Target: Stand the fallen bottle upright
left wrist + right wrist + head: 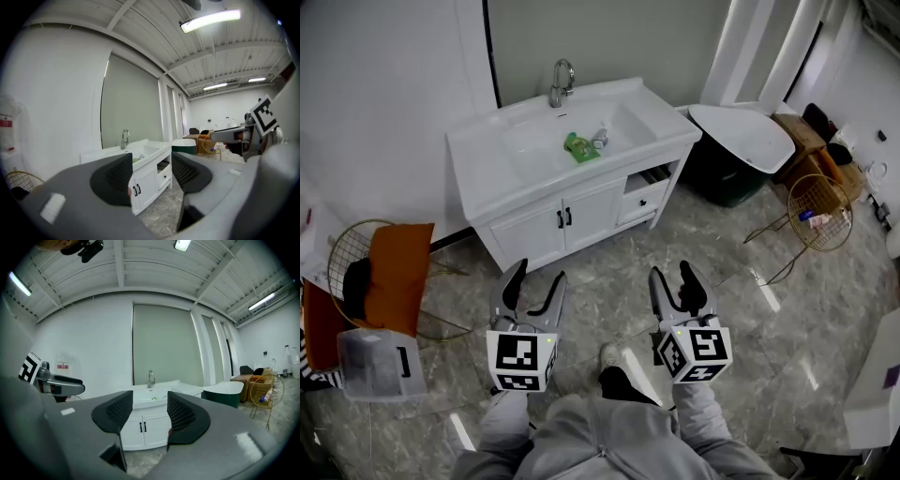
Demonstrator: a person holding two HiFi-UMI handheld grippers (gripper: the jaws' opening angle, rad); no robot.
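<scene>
A green bottle (580, 147) lies on its side in the basin of a white sink cabinet (487, 159), beside a small clear item (600, 139). It shows as a faint green spot in the left gripper view (137, 159) and the right gripper view (153, 398). My left gripper (534, 286) and right gripper (673, 279) hover over the marble floor, well short of the cabinet, both pointing toward it. Each stands open with nothing between its fingers; the cabinet doors show through the gaps of the left gripper (151, 173) and the right gripper (150, 411).
A chrome faucet (560, 82) rises behind the basin. A wire basket with orange cloth (394, 272) and a white box (375, 366) stand at left. A white tub on a dark green bin (741, 131) and a gold wire basket (820, 211) stand at right.
</scene>
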